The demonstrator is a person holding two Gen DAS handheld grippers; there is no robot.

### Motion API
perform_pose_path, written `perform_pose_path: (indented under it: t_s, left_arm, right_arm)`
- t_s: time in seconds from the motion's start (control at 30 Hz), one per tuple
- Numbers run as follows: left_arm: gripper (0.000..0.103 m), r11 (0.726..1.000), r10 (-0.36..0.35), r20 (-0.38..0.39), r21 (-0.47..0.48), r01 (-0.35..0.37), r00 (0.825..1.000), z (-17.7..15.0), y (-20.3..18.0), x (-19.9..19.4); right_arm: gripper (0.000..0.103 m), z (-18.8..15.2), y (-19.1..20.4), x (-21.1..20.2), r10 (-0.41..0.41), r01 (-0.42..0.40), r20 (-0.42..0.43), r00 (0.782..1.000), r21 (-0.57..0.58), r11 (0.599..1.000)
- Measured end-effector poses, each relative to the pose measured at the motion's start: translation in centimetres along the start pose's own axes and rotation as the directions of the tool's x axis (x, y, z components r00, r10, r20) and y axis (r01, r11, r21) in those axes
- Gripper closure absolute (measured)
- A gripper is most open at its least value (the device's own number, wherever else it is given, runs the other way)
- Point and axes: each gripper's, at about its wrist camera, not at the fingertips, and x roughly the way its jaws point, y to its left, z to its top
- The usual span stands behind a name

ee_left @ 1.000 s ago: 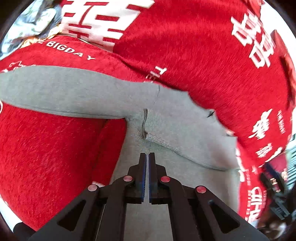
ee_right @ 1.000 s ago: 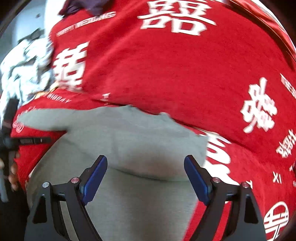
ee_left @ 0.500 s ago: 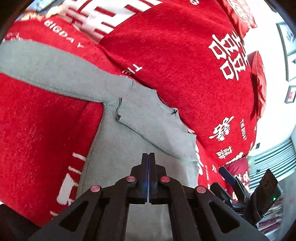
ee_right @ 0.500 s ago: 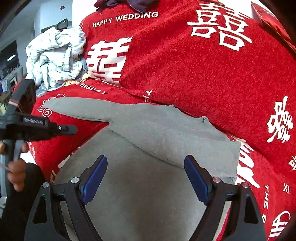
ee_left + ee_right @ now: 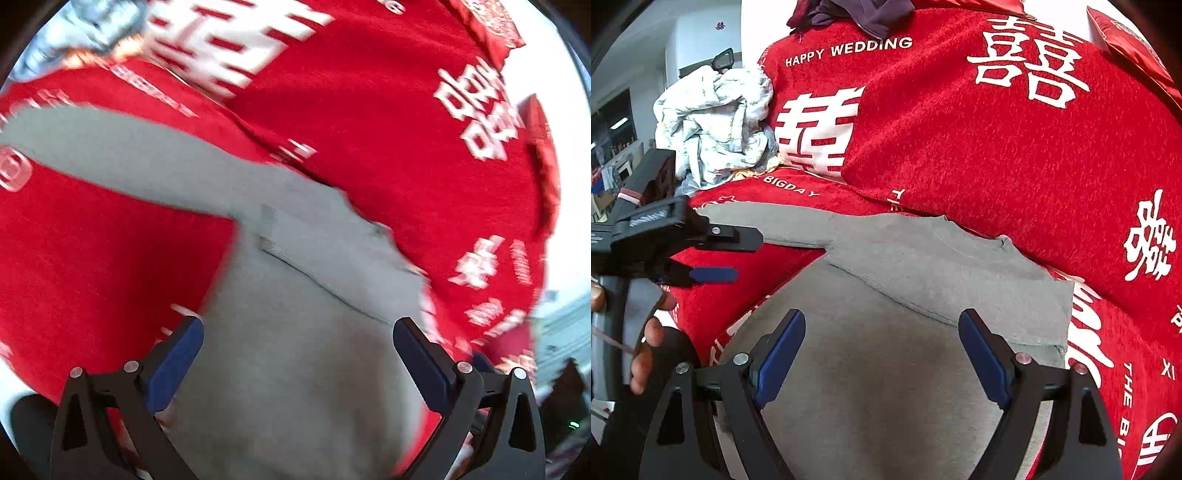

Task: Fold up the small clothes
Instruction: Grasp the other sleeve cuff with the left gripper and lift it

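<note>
Grey top (image 5: 923, 280) flat, red cover (image 5: 979, 155)

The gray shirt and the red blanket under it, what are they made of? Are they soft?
The gray shirt looks like a soft knit, maybe cotton jersey: matte, smooth, with a stitched hem line and a ribbed-looking neckline. The red blanket looks like fuzzy plush or fleece: its surface shows a short, mottled nap, with white printed letters. Both seem soft, though the exact fibre cannot be told.
</note>
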Motion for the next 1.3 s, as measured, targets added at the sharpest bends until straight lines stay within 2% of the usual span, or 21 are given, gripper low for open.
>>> perform_pose_path:
  t_s: [0.13,0.27,0.33,0.4,0.43,0.5,0.53,0.57,0.63,0.73,0.77,0.8,0.9,0.93,1.0,1.03,1.07,1.13,1.17,1.23,1.3]
  left_arm:
    - [0.000,0.962,0.210,0.095,-0.199,-0.188,0.973,3.3,6.9,-1.0]
    - [0.000,0.849,0.397,0.132,-0.429,-0.308,0.908,6.5,15.4,-2.1]
    - [0.000,0.810,0.446,0.146,-0.485,-0.329,0.883,7.6,17.7,-1.9]
    - [0.000,0.798,0.436,0.135,-0.514,-0.313,0.890,8.9,19.9,-1.0]
    - [0.000,0.786,0.457,0.119,-0.518,-0.338,0.881,9.8,20.8,-0.3]
    - [0.000,0.780,0.526,0.153,-0.478,-0.404,0.836,11.4,20.9,-0.1]
    - [0.000,0.780,0.543,0.155,-0.457,-0.427,0.826,12.4,21.2,0.5]
    - [0.000,0.771,0.558,0.142,-0.453,-0.448,0.817,13.2,21.4,1.1]
    - [0.000,0.734,0.622,0.135,-0.444,-0.514,0.771,14.7,21.5,2.0]
    - [0.000,0.696,0.670,0.121,-0.446,-0.562,0.733,16.1,21.8,2.8]
    - [0.000,0.692,0.674,0.125,-0.450,-0.564,0.728,16.4,21.8,3.0]
    - [0.000,0.697,0.668,0.134,-0.459,-0.551,0.732,16.6,21.9,3.0]
    - [0.000,0.734,0.612,0.173,-0.487,-0.472,0.772,17.3,22.4,2.4]
    - [0.005,0.736,0.601,0.187,-0.508,-0.447,0.777,17.3,22.7,2.0]
    - [0.041,0.727,0.608,0.206,-0.532,-0.434,0.767,17.4,22.8,1.6]
    - [0.066,0.722,0.613,0.192,-0.529,-0.445,0.767,17.5,22.9,1.6]
    - [0.074,0.728,0.603,0.177,-0.521,-0.446,0.778,17.7,23.1,1.7]
    - [0.078,0.738,0.593,0.187,-0.517,-0.435,0.783,17.8,23.2,1.6]
    - [0.089,0.739,0.590,0.187,-0.516,-0.432,0.785,17.7,23.3,1.5]
    - [0.090,0.758,0.556,0.197,-0.518,-0.396,0.808,17.5,23.6,1.1]
    - [0.091,0.771,0.537,0.217,-0.519,-0.370,0.815,17.4,23.4,0.4]
  right_arm:
    - [0.015,-0.3,-0.5,0.5,-0.006,0.006,-0.017,1.000,0.009,1.000]
    - [0.015,-0.4,-0.9,1.6,-0.012,0.013,-0.047,0.999,0.027,1.000]
    - [0.015,-0.4,-0.8,2.4,-0.008,0.010,-0.066,0.998,0.028,1.000]
    - [0.015,-0.2,-0.2,3.6,-0.010,0.011,-0.092,0.996,0.009,1.000]
    - [0.015,-0.1,0.2,4.2,-0.013,0.012,-0.106,0.994,-0.009,1.000]
    - [0.015,0.1,1.1,5.4,-0.020,0.014,-0.126,0.992,-0.044,0.999]
    - [0.015,0.2,1.6,5.9,-0.026,0.018,-0.135,0.991,-0.061,0.998]
    - [0.015,0.5,2.1,6.5,-0.033,0.021,-0.144,0.989,-0.080,0.997]
    - [0.015,1.0,2.8,7.3,-0.035,0.020,-0.154,0.988,-0.099,0.995]
    - [0.015,1.6,3.2,8.0,-0.043,0.025,-0.161,0.986,-0.109,0.994]
    - [0.015,1.8,3.1,8.1,-0.048,0.030,-0.164,0.985,-0.109,0.994]
    - [0.015,1.9,3.0,8.3,-0.052,0.034,-0.168,0.984,-0.107,0.994]
    - [0.015,2.0,2.5,8.6,-0.064,0.047,-0.180,0.982,-0.098,0.994]
    - [0.015,2.0,2.2,8.6,-0.066,0.050,-0.184,0.981,-0.090,0.995]
    - [0.015,1.9,1.4,8.7,-0.067,0.055,-0.190,0.980,-0.065,0.996]
    - [0.015,1.8,0.9,8.7,-0.066,0.058,-0.192,0.979,-0.046,0.997]
    - [0.015,1.7,0.4,8.8,-0.063,0.059,-0.197,0.978,-0.026,0.998]
    - [0.015,1.5,-0.4,8.9,-0.051,0.055,-0.203,0.978,0.016,0.998]
    - [0.015,1.5,-0.8,8.9,-0.047,0.055,-0.205,0.978,0.034,0.998]
    - [0.015,1.5,-1.5,9.0,-0.046,0.058,-0.203,0.978,0.054,0.997]
    - [0.015,1.8,-2.0,9.3,-0.047,0.059,-0.196,0.979,0.055,0.997]
